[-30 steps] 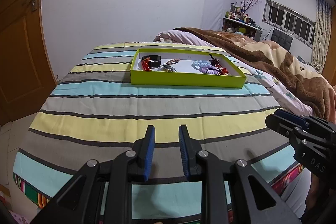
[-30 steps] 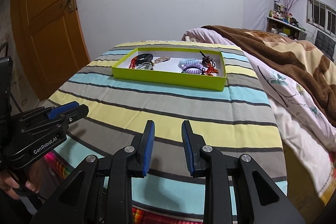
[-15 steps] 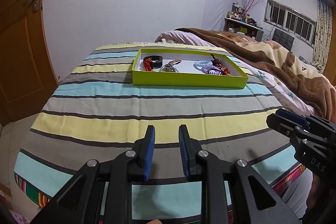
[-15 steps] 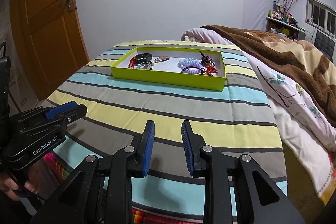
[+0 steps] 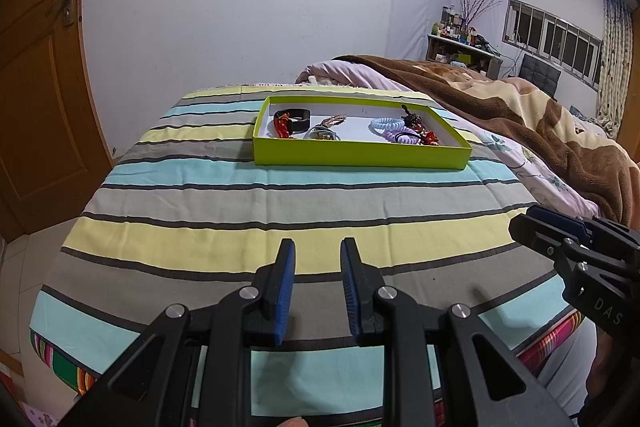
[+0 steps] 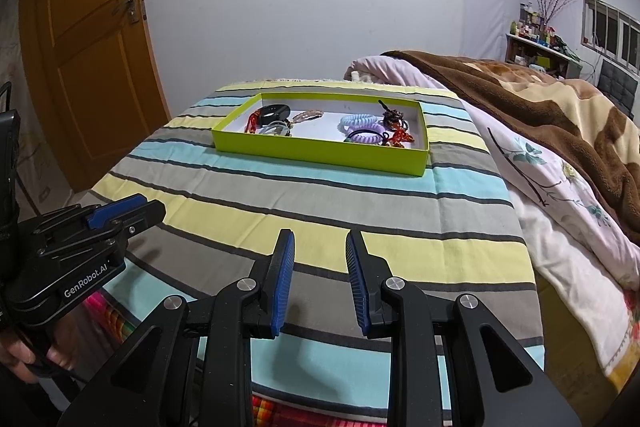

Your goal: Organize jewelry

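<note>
From the left wrist, the left gripper (image 5: 317, 259) hangs over the striped sheet (image 5: 224, 243), its blue pads parted with nothing between them. Well ahead of it lies the green tray (image 5: 360, 154) holding a black band (image 5: 298, 115), purple hair ties (image 5: 390, 127) and red cords (image 5: 283, 126). The right gripper (image 5: 532, 223) shows just to its right.

From the right wrist, the right gripper (image 6: 320, 251) also stands parted and empty above the sheet (image 6: 420, 259). The tray (image 6: 320, 151) sits well ahead, slightly left; the blanket (image 6: 532, 99) lies to the right, the left gripper (image 6: 132, 211) near on the left.
</note>
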A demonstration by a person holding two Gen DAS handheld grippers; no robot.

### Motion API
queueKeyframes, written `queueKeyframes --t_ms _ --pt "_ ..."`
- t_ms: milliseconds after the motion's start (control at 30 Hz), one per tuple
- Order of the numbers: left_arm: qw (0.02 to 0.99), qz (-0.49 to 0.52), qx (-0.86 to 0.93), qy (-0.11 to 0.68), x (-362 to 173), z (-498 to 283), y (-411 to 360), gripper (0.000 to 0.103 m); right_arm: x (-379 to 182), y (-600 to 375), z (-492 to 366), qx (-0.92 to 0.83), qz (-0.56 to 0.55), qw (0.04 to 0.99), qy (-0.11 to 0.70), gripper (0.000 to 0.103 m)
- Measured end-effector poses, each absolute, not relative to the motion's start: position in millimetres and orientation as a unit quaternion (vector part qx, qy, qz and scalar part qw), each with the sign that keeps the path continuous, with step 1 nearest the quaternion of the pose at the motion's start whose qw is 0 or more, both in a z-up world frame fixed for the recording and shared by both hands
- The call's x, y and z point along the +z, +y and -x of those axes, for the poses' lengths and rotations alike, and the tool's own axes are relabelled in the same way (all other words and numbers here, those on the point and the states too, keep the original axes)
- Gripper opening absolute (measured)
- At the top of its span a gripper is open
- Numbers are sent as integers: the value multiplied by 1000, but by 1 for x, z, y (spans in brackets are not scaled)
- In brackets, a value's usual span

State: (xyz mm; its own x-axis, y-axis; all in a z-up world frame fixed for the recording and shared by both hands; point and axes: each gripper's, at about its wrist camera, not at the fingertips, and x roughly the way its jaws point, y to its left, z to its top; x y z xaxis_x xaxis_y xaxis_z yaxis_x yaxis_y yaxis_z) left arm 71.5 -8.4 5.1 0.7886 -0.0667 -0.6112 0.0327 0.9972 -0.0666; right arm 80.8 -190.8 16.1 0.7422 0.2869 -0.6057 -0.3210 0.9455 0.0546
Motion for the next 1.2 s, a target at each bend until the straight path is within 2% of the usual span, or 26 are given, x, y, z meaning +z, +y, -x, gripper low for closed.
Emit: queueKeyframes --t_ms 1200 --pt "945 17 -20 326 4 -69 -13 24 17 -191 -79 163 25 933 320 27"
